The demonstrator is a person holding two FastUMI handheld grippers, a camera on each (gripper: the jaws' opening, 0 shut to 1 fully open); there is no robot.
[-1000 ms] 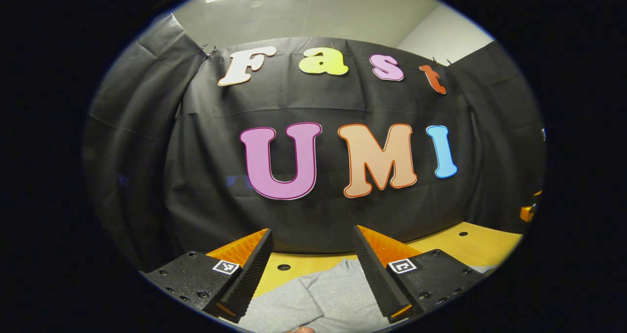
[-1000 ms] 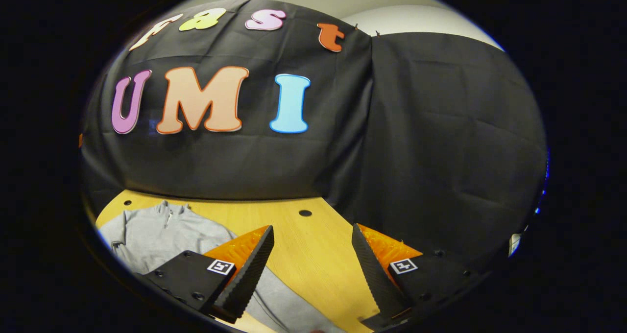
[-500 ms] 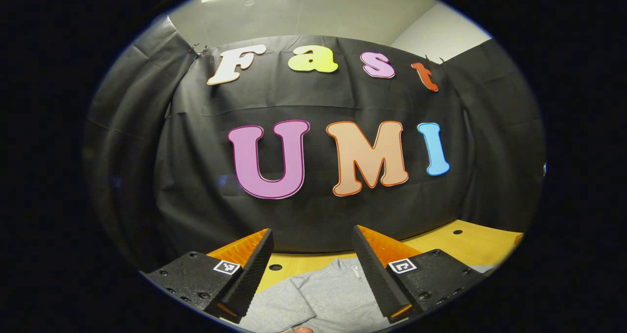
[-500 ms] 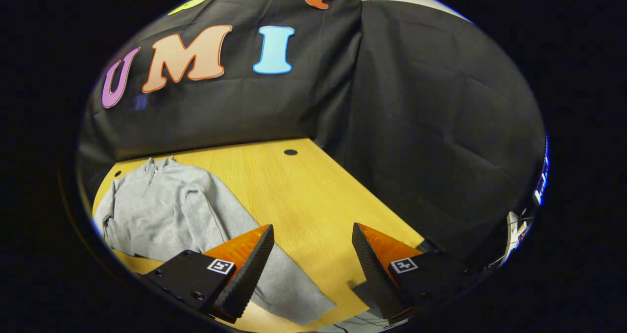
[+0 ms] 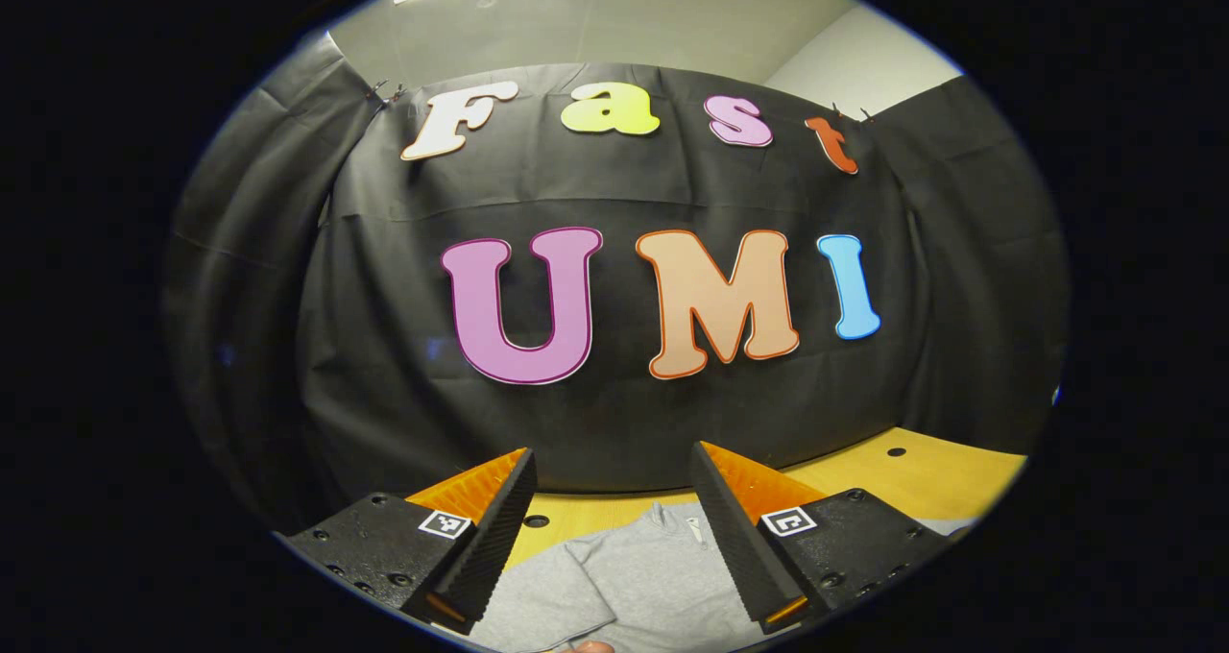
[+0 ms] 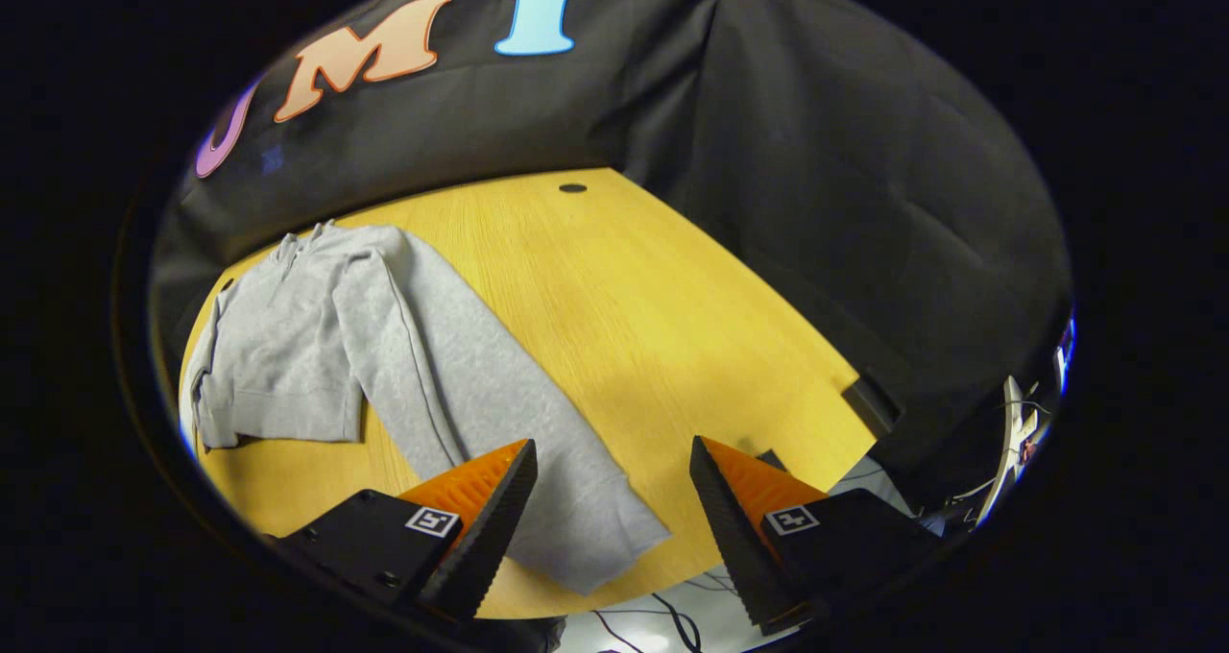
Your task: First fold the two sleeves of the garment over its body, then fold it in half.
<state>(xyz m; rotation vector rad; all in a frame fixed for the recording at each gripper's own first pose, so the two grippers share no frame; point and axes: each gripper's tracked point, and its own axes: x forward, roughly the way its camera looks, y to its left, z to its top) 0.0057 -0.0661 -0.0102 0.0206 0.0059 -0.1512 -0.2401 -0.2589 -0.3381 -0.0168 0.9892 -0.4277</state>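
Observation:
A grey zip-neck garment [image 6: 288, 346] lies flat on the yellow wooden table [image 6: 653, 307], collar toward the back wall. One long sleeve [image 6: 499, 423] stretches out toward the table's near edge, its cuff [image 6: 614, 547] close to the rim. My right gripper [image 6: 612, 523] hovers open above that cuff, nothing between its fingers. In the left gripper view the garment [image 5: 653, 576] shows low down with its collar, and a sleeve [image 5: 547, 600] lies folded over its body. My left gripper [image 5: 612, 528] is held open above it, empty.
Black cloth walls close the table at the back and right. Round holes [image 6: 572, 188] dot the tabletop. Cables [image 6: 672, 619] and a pale stand [image 6: 1008, 423] lie beyond the table's near right corner. Bare wood extends right of the garment.
The right gripper has tilted downward and pulled back, bringing the whole outstretched sleeve and its cuff into sight. The left gripper has barely shifted. Both stayed open.

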